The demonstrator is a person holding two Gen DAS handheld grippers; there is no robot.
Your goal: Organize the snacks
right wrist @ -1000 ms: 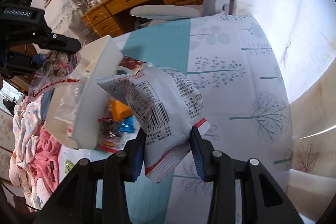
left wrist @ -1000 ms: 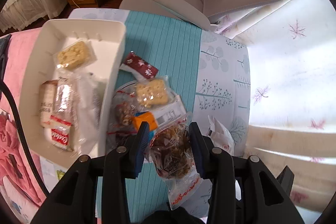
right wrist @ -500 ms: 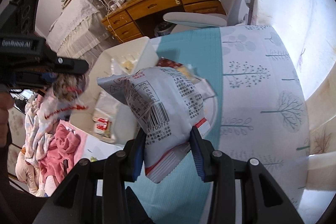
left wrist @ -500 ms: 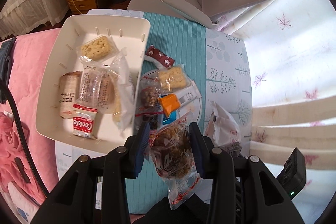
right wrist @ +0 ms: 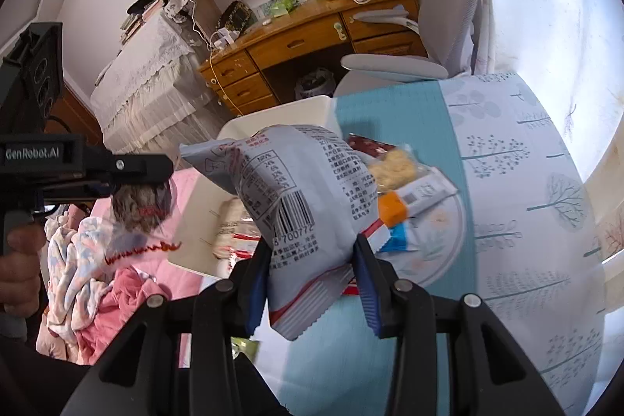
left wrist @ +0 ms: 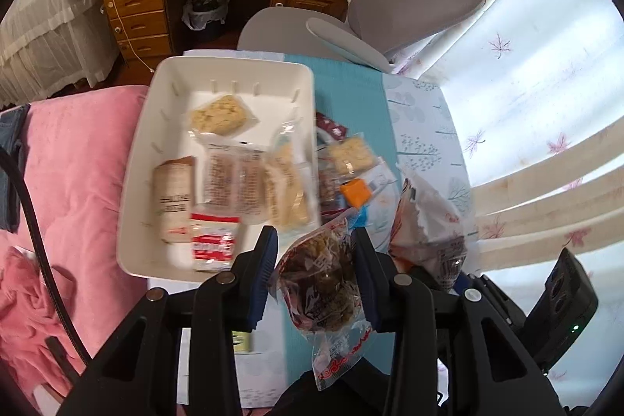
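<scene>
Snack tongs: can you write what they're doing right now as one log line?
left tongs: shut on dark snack bag | right tongs: shut on grey snack bag | both bags lifted | white bin: partly filled

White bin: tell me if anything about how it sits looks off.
The white bin lies only partly on the table; its left side hangs over the pink bedding. Inside, the snack packs lie overlapped and skewed. Nothing looks spilled or torn.

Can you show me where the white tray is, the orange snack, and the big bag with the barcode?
white tray (left wrist: 136, 182): left wrist view, left wall.
orange snack (left wrist: 355, 192): left wrist view, top face.
barcode bag (right wrist: 312, 190): right wrist view, printed back.
</scene>
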